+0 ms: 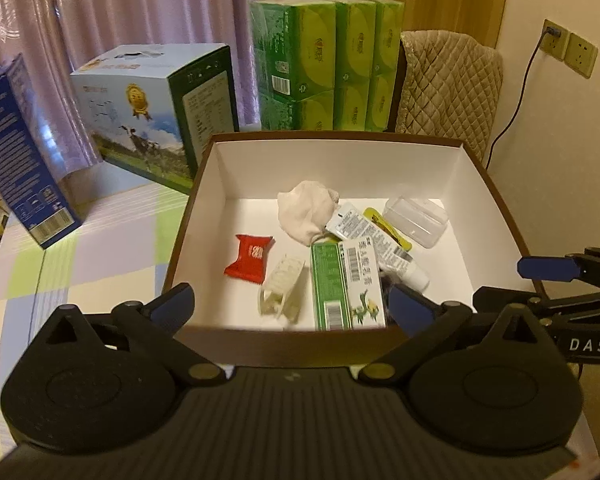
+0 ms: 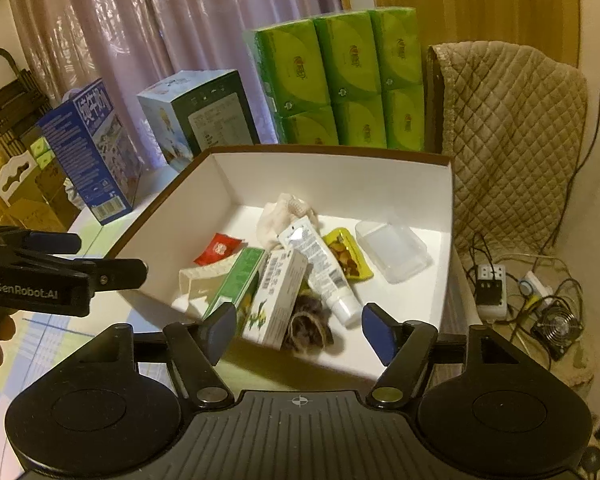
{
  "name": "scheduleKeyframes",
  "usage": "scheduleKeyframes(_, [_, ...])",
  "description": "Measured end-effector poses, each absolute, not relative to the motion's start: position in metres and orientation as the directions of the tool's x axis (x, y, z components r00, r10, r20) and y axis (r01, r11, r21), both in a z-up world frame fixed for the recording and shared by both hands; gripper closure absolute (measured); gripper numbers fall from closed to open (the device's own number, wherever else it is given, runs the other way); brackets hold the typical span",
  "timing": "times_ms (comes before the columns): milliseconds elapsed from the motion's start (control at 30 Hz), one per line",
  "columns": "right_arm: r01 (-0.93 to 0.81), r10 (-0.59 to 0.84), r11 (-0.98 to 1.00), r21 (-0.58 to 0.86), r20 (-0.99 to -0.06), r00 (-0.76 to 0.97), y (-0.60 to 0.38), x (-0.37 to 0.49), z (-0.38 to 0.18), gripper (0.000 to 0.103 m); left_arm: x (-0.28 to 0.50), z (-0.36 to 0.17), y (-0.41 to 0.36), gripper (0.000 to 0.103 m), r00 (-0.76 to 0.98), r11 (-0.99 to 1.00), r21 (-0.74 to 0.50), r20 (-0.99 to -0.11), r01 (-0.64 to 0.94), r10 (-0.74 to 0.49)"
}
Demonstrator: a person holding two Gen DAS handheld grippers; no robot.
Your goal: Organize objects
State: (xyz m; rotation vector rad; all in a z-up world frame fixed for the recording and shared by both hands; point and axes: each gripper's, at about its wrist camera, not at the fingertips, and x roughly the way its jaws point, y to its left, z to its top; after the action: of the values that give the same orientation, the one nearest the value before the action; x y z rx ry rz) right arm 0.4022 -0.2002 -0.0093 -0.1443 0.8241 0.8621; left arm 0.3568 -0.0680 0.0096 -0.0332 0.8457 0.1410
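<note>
A brown box with a white inside [image 1: 496, 200] [image 2: 448, 216] stands on the checked tablecloth. In it lie a red packet [image 1: 250, 258] [image 2: 218, 250], a white cloth [image 1: 306, 212], a green-and-white carton [image 1: 346, 284] [image 2: 276, 296], a white tube [image 2: 320, 264], a yellow snack packet [image 2: 346, 254], a clear plastic case [image 1: 416, 220] [image 2: 392, 250] and a dark fuzzy item [image 2: 308, 326]. My left gripper [image 1: 292, 304] [image 2: 104, 258] hovers open at the box's near-left rim, holding nothing. Over the near rim my right gripper [image 2: 300, 330] [image 1: 516, 282] is also open and holds nothing.
Behind the box stand a blue carton [image 1: 20, 152], a milk case [image 1: 152, 116] and stacked green tissue packs [image 1: 328, 68]. A quilted chair cover [image 2: 512, 140] is at the right. Power strips, cables and a small fan [image 2: 556, 328] lie on the floor there.
</note>
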Motion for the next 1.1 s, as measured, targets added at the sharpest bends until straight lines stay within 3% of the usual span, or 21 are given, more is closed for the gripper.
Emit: scheduleKeyframes(1100, [-0.671,0.595,0.713,0.203,-0.682,0.426,-0.247,0.184,0.022,0.034,0.123,0.039,-0.055,0.001,0.665,0.99,-0.013,-0.742,-0.143,0.086])
